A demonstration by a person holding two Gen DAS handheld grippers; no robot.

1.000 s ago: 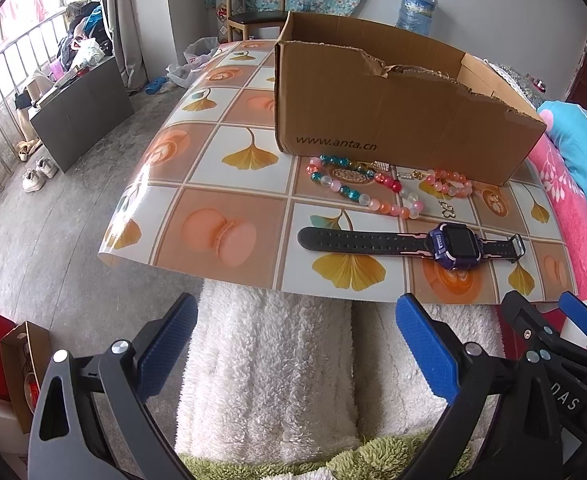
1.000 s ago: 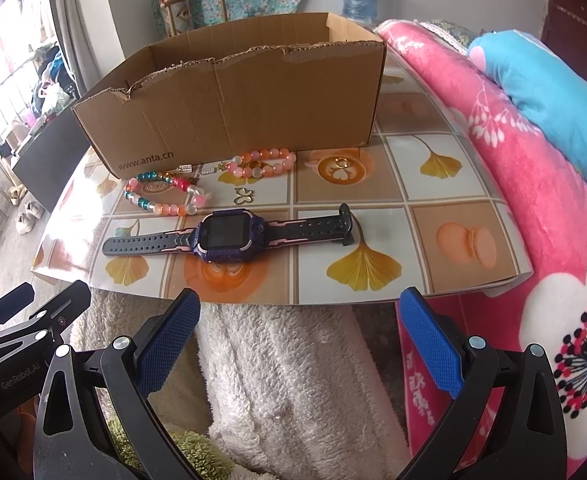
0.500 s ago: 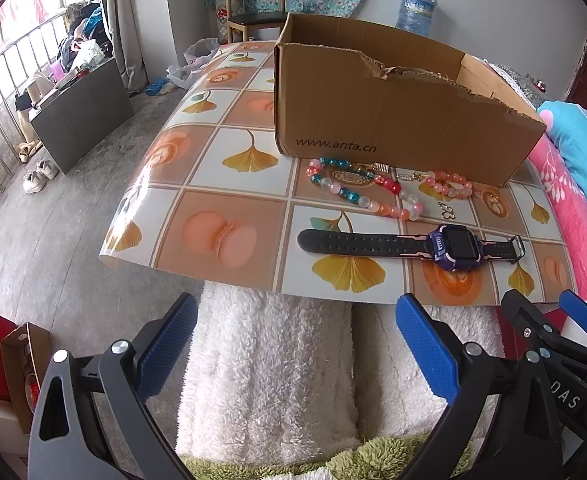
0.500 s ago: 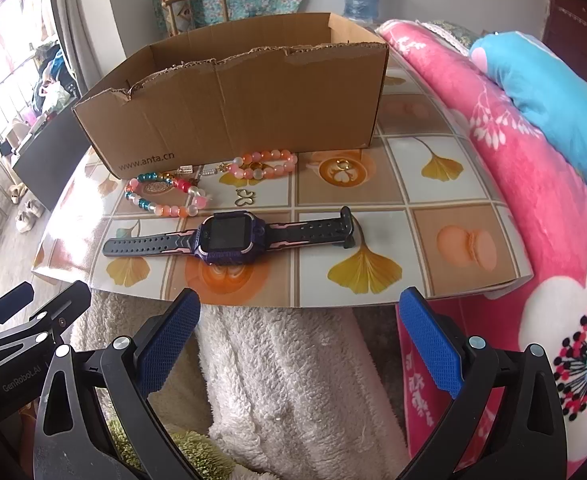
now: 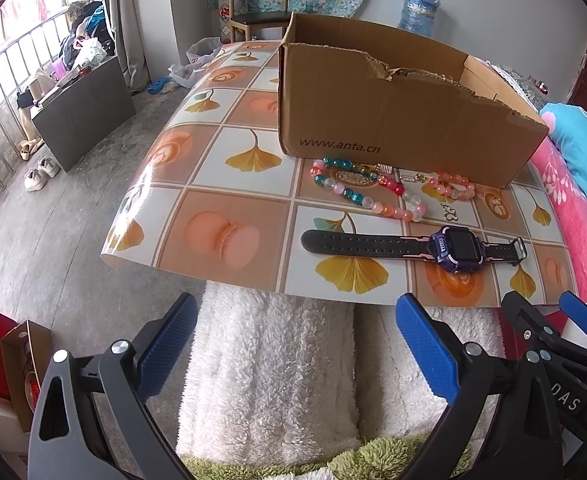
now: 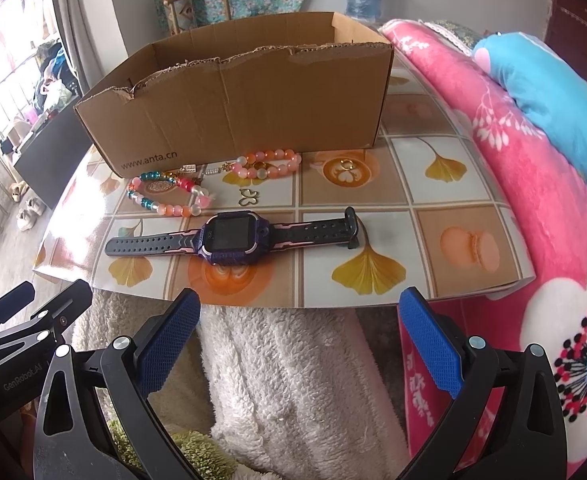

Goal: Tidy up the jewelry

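Observation:
A purple smartwatch (image 5: 455, 249) (image 6: 233, 237) with a black strap lies flat near the table's front edge. Behind it lie a multicoloured bead bracelet (image 5: 367, 193) (image 6: 165, 196), a pink bead bracelet (image 5: 451, 186) (image 6: 269, 164), a small gold butterfly charm (image 6: 248, 197) and a gold ring (image 6: 346, 165). An open cardboard box (image 5: 397, 120) (image 6: 237, 108) stands behind them. My left gripper (image 5: 293, 336) and right gripper (image 6: 299, 328) are both open and empty, held in front of and below the table edge.
The table has a tile-patterned cloth (image 5: 221, 200) (image 6: 433, 200). A white fluffy blanket (image 5: 277, 372) hangs below its front edge. A pink and blue quilt (image 6: 533, 140) lies to the right. A chair (image 5: 259, 4) and a water bottle (image 5: 417, 8) stand behind.
Nothing has visibly moved; both grippers stay open in about the same place.

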